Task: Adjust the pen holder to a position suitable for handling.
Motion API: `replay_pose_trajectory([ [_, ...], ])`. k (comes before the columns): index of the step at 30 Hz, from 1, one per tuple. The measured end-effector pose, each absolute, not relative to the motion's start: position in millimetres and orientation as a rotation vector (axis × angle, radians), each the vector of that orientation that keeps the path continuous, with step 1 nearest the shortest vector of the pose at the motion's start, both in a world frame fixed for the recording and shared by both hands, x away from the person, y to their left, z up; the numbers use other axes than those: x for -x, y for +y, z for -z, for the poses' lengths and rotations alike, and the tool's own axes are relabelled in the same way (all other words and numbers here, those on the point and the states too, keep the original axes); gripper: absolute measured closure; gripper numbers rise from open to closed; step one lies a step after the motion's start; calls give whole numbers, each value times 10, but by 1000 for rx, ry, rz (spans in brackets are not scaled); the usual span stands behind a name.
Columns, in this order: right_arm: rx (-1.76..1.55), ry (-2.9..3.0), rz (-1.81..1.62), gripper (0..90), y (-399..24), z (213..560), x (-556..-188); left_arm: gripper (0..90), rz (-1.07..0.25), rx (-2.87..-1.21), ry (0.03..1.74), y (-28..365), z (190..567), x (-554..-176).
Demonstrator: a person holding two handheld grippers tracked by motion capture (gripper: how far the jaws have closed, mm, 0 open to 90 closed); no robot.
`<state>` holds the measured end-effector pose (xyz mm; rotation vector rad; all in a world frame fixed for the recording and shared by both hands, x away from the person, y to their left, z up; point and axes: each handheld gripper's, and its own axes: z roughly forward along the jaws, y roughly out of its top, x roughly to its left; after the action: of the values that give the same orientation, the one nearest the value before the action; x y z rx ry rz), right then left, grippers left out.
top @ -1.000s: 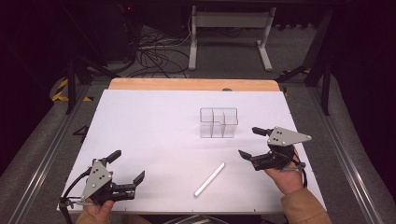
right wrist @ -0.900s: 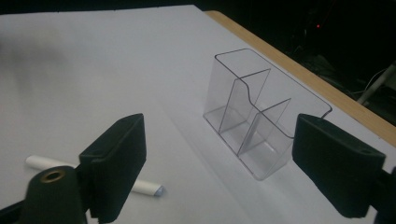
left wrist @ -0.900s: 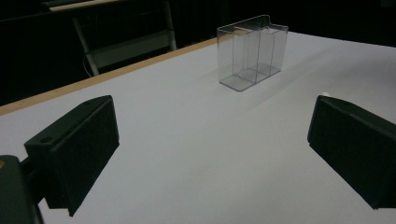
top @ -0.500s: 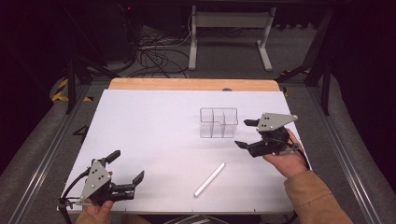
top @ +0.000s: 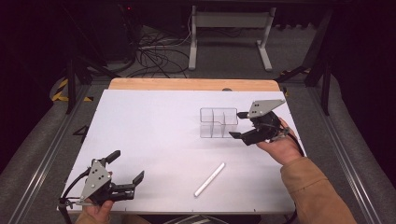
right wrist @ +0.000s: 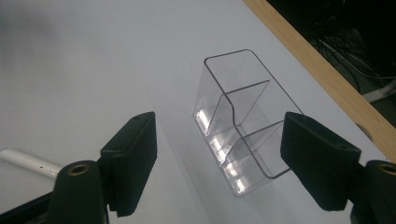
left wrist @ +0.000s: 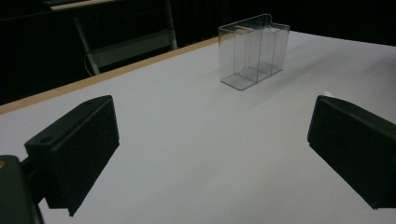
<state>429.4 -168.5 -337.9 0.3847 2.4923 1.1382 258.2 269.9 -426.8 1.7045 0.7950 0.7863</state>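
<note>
A clear plastic box (top: 218, 122) with several compartments stands upright on the white table (top: 154, 126). My right gripper (top: 237, 125) hovers at its right end, open. Its jaws have just been closing, and nothing is gripped. In the right gripper view the box (right wrist: 243, 121) has its near end in the gap of the gripper (right wrist: 219, 158), and neither pad touches its walls. A white stick (top: 209, 179) lies near the front edge; its end shows as the stick (right wrist: 28, 163). My left gripper (top: 126, 166) rests open at the front left, far from the box (left wrist: 254, 51).
A wooden strip (top: 191, 84) runs along the table's far edge. Beyond it are a white stand (top: 229, 28) and loose cables (top: 154, 51) on the floor. The person's sleeve (top: 313, 191) comes in at the bottom right.
The right gripper has moved left and away from the person, up to the box's right end, and its jaws have narrowed. The left gripper, box and stick have stayed put.
</note>
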Motion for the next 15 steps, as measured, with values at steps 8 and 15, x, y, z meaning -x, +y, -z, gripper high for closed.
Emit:
replay_pose_trajectory([
  [8,-380,2495,-1102,286,-1619,3364,-4423,29,-785,-1704,795,2703,4268,-2582],
  [15,-334,2491,-1047,302,-1553,3353,-4482,29,-783,-1703,796,2708,4269,-2586],
])
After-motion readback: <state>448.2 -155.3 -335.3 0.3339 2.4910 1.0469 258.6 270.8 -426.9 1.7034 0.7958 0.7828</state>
